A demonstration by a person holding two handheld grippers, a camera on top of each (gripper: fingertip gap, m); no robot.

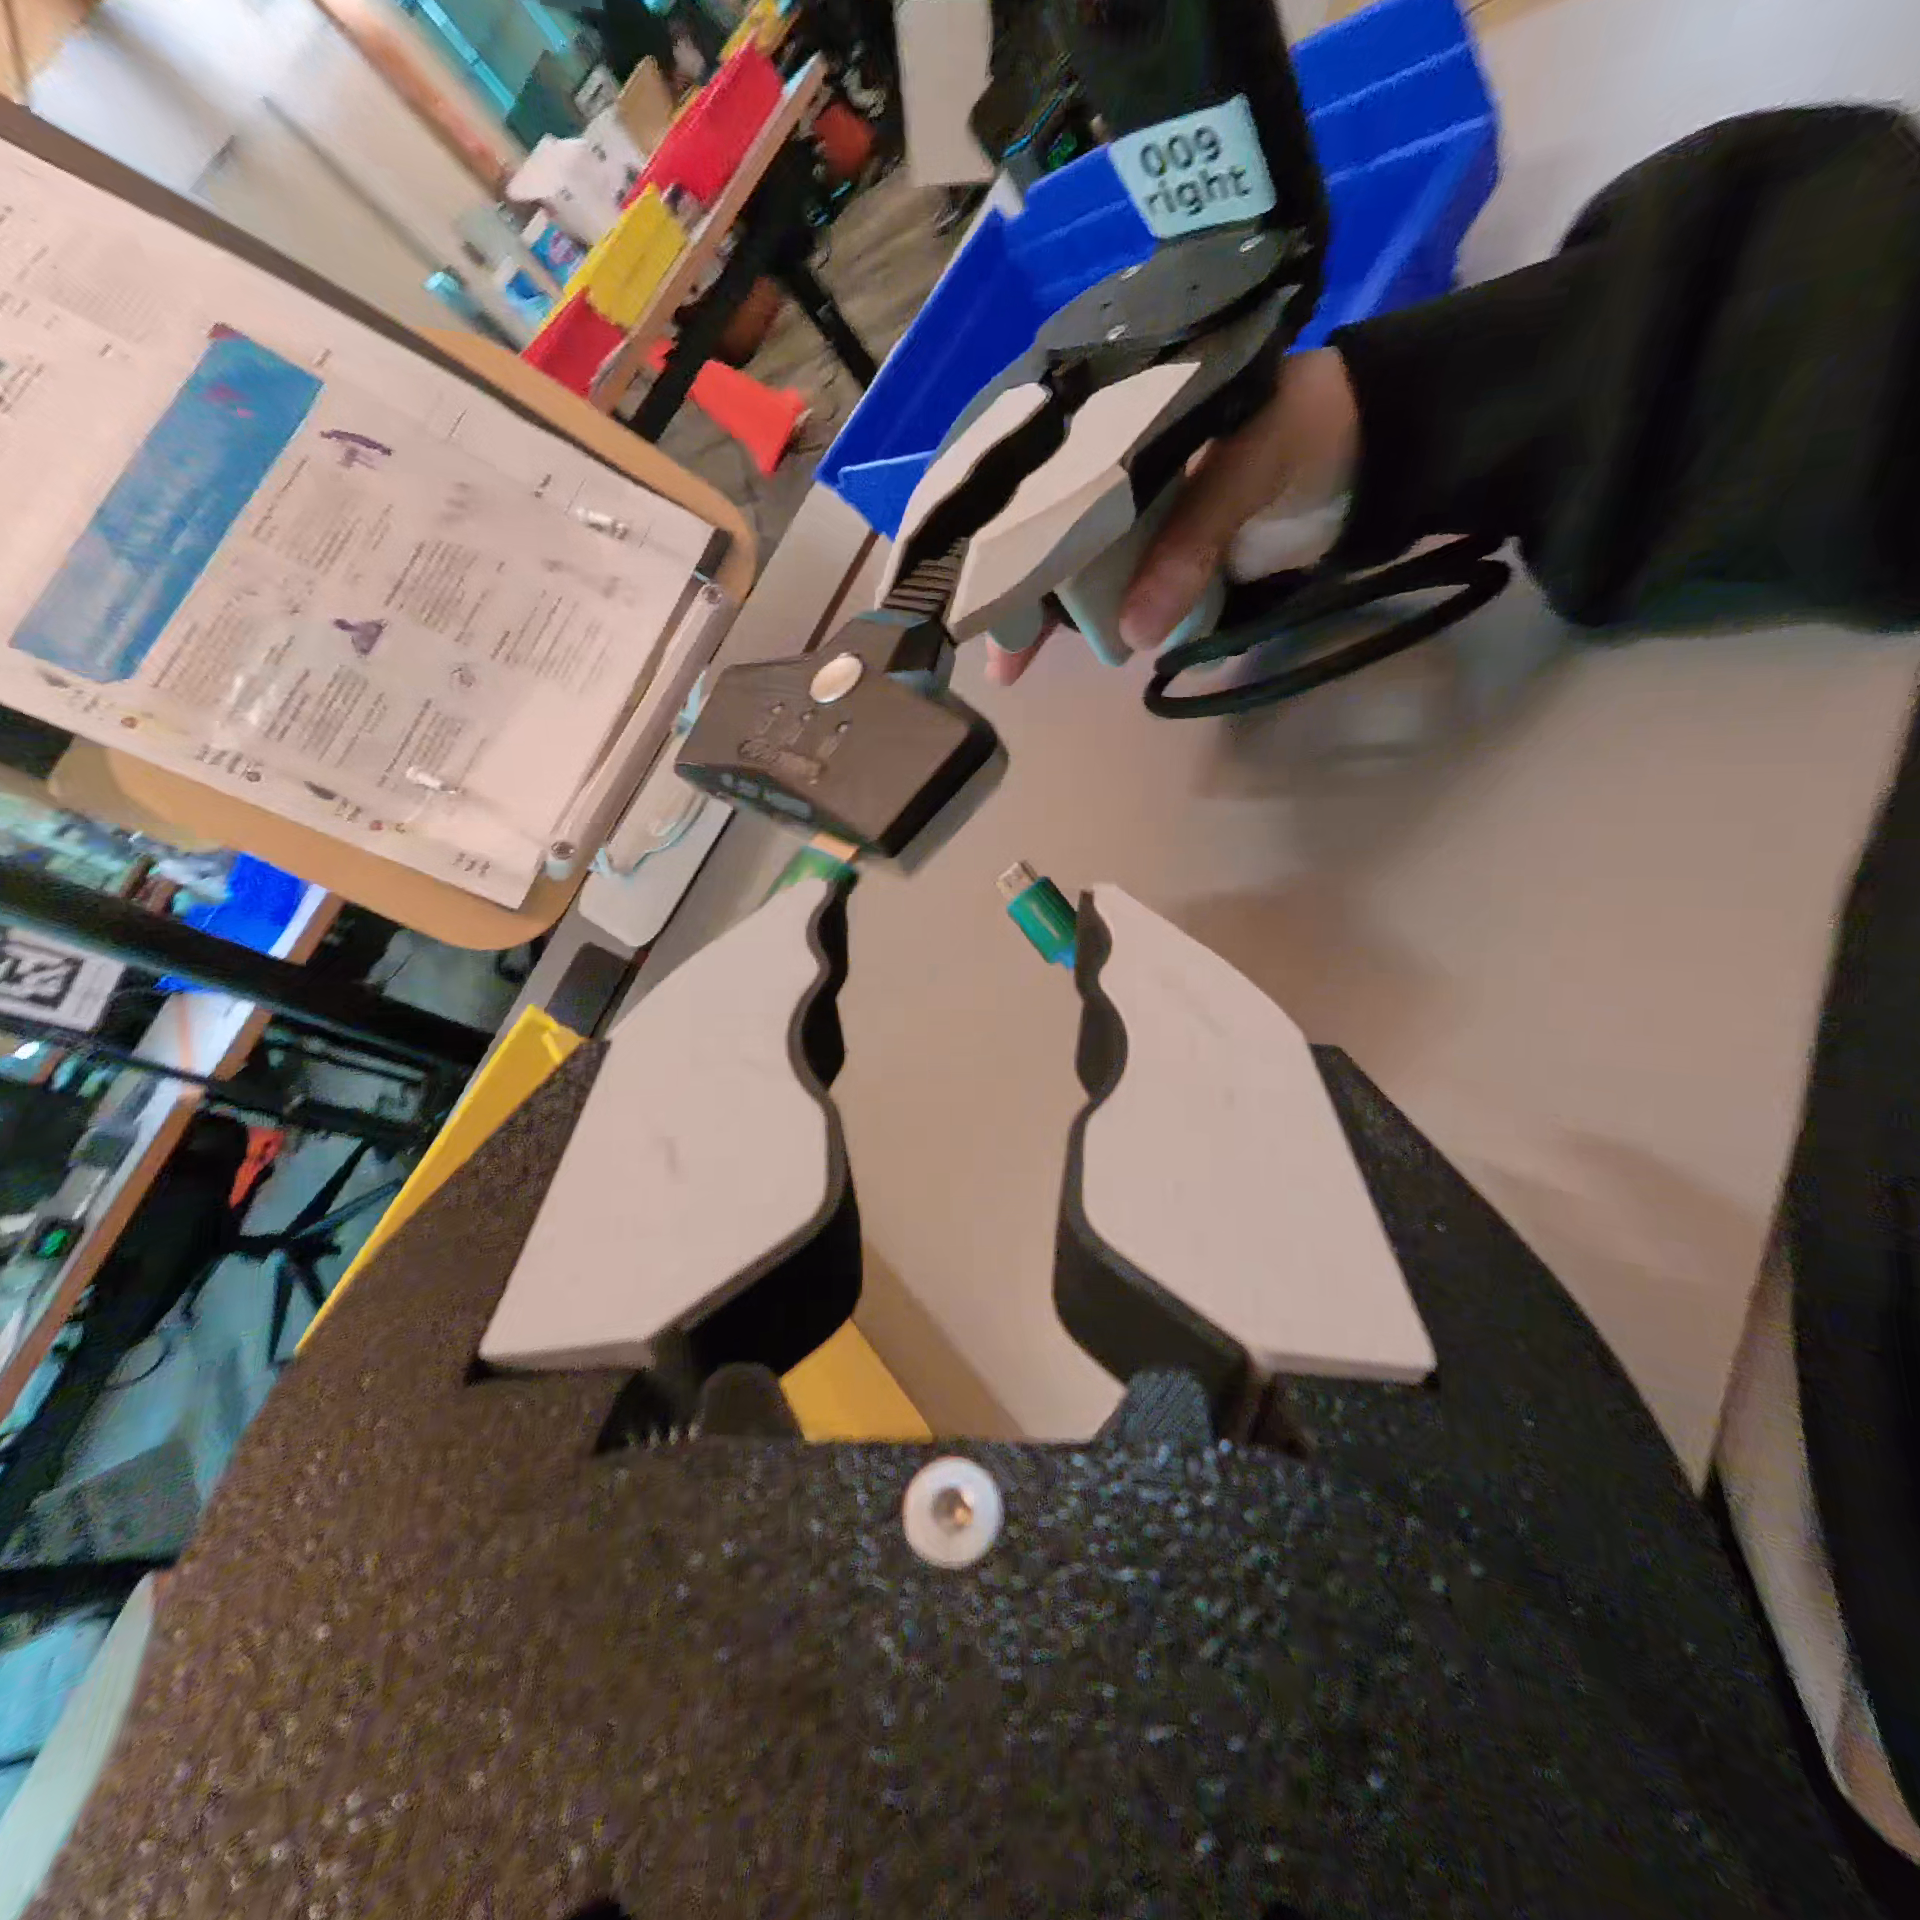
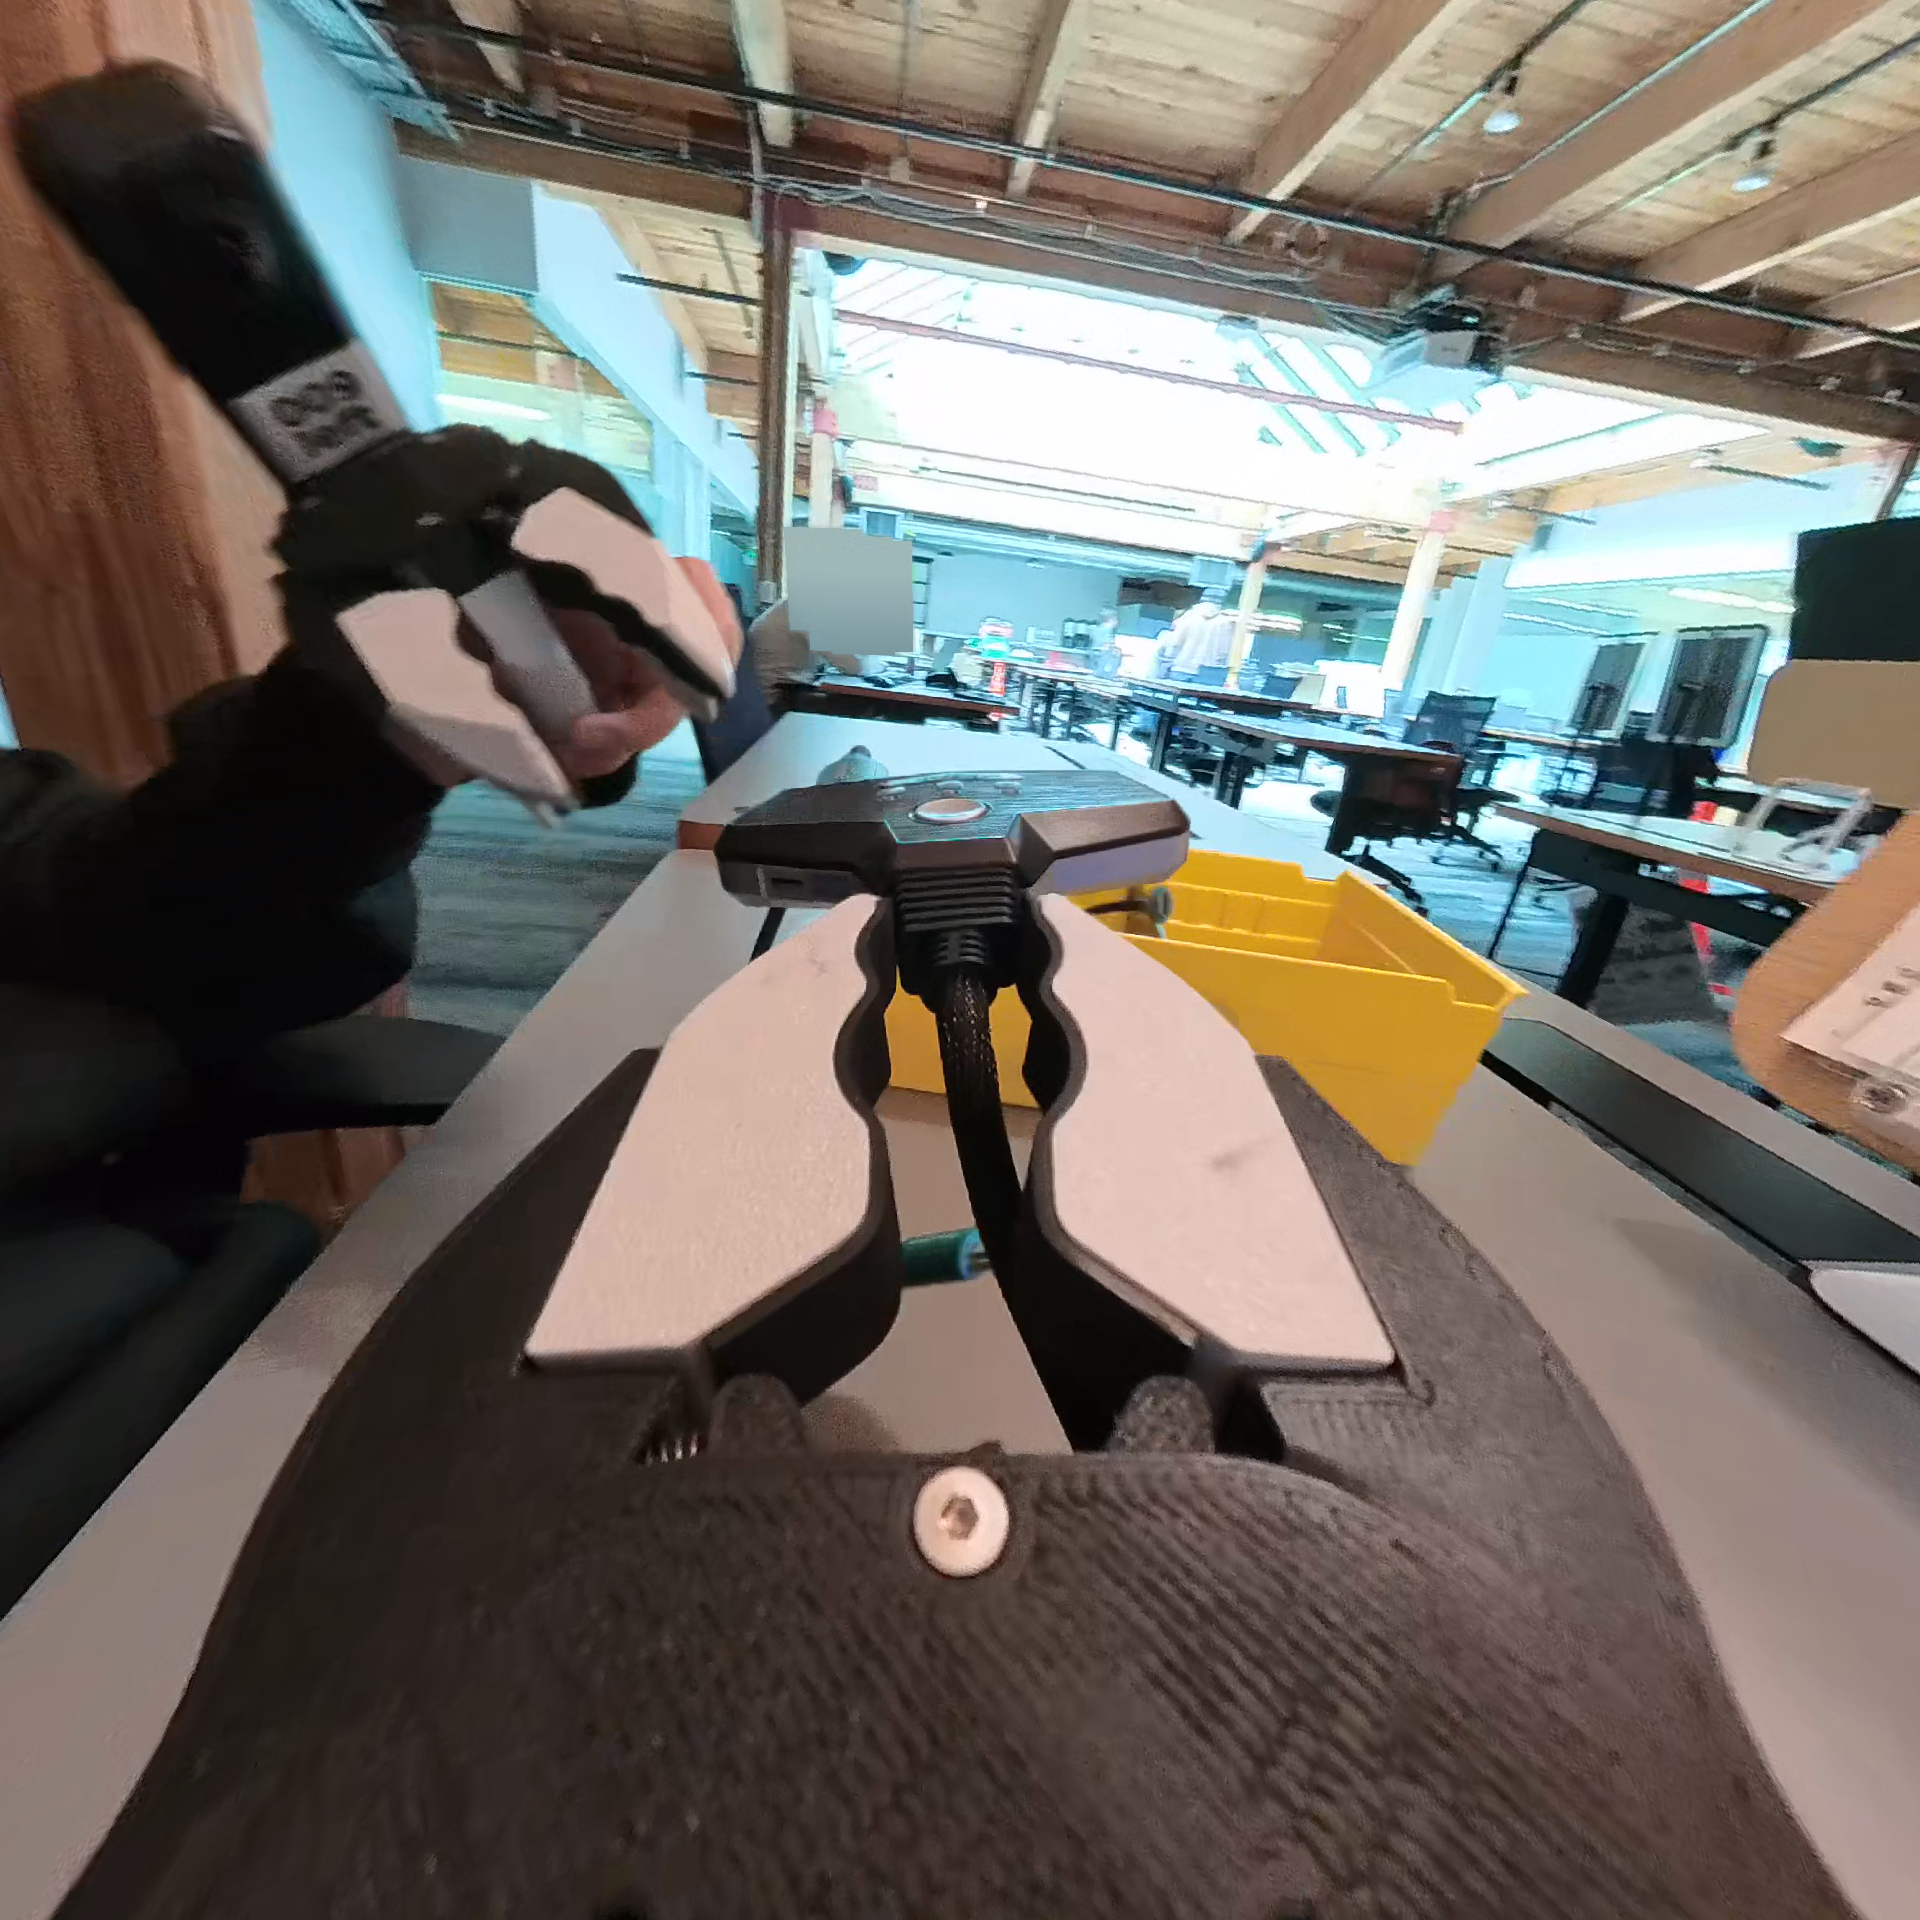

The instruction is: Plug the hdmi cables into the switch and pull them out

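Observation:
The black HDMI switch (image 1: 831, 748) hangs above the grey table (image 1: 1403, 935). My right gripper (image 1: 925, 592) is shut on the ribbed cable collar at the switch's back. In the right wrist view, the right gripper (image 2: 951, 914) holds that collar, with the switch (image 2: 951, 821) just past the fingertips. My left gripper (image 1: 961, 914) is open and empty, just in front of the switch. A green HDMI plug (image 1: 1039, 914) lies by its right fingertip, ungripped. A second green piece (image 1: 821, 868) peeks from under the switch, mostly hidden. The left gripper (image 2: 634, 748) also shows open at upper left.
A blue bin (image 1: 1039, 270) stands behind the right gripper. A yellow bin (image 2: 1299, 987) sits beyond the switch. A clear stand with papers (image 1: 312, 582) is at the left. A black cable loop (image 1: 1330, 634) hangs by the hand. A green plug (image 2: 940, 1257) lies on the table.

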